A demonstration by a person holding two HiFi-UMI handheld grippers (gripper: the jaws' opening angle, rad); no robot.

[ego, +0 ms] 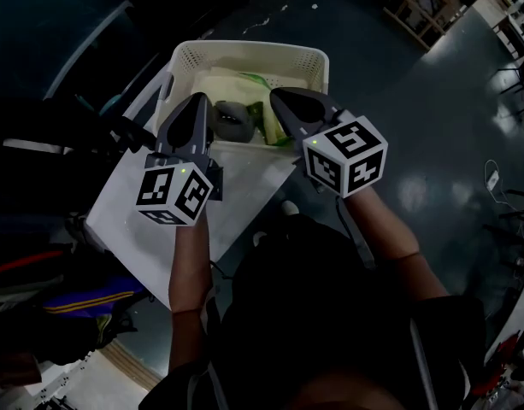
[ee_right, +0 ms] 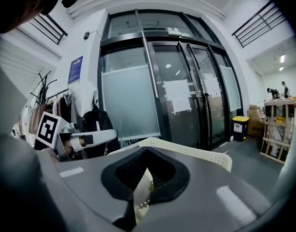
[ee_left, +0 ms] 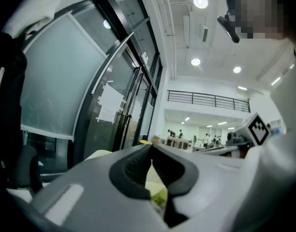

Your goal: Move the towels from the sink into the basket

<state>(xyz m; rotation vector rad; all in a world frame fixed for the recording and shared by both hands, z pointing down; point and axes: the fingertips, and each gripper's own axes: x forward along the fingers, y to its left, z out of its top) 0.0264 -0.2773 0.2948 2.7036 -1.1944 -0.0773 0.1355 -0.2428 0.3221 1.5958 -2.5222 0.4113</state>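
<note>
**Basket** (ego: 244, 51): cream, perforated walls, upper centre of the head view, standing on a white surface (ego: 244, 196). Its rim also shows at centre right of the right gripper view.

**Towels**: all lie inside the basket. A pale yellow-green towel (ego: 244, 84) fills the middle. A grey towel (ego: 232, 120) is bunched against the near wall, at centre frame.

**Left hand-held gripper** (ego: 199, 101): centre left, over the basket's near left corner. It is clenched, its tips meeting with nothing pinched. In the left gripper view, pale yellow-green cloth shows only through the slit lower down between the pads (ee_left: 133, 170).

**Right hand-held gripper** (ego: 277, 96): centre right, over the near right part of the basket. It is clenched and empty; a pale sliver shows through the slit between its pads (ee_right: 162, 175).

**Marker cubes**: one on each hand-held gripper, left cube (ego: 172, 193) and right cube (ego: 347, 156), both below the basket in the frame.

**Floor** (ego: 407, 109): dark and glossy, at the right of the frame.
</note>
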